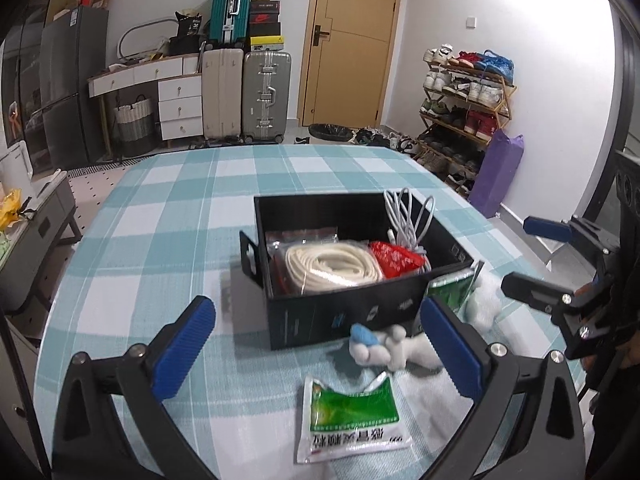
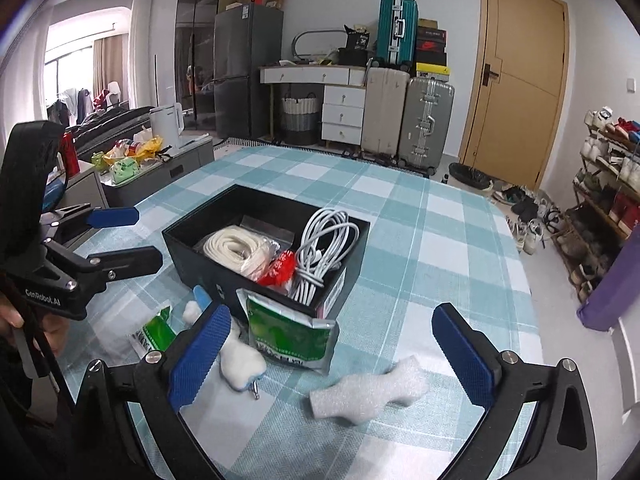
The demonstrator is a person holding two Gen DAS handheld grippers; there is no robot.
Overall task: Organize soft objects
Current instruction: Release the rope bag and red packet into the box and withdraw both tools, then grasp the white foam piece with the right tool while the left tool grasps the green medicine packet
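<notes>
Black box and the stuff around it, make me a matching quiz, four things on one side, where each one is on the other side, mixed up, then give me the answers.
Things:
1. cream rope coil
2. white cable bundle
3. green packet
4. white foam piece

Places:
A. leaning against the outside wall of the black box
B. lying loose on the checked tablecloth, between the right gripper fingers' view
C. inside the box, at the end near the left gripper
D. inside the box, standing up at the other end

Pairs: 1-C, 2-D, 3-A, 4-B
</notes>
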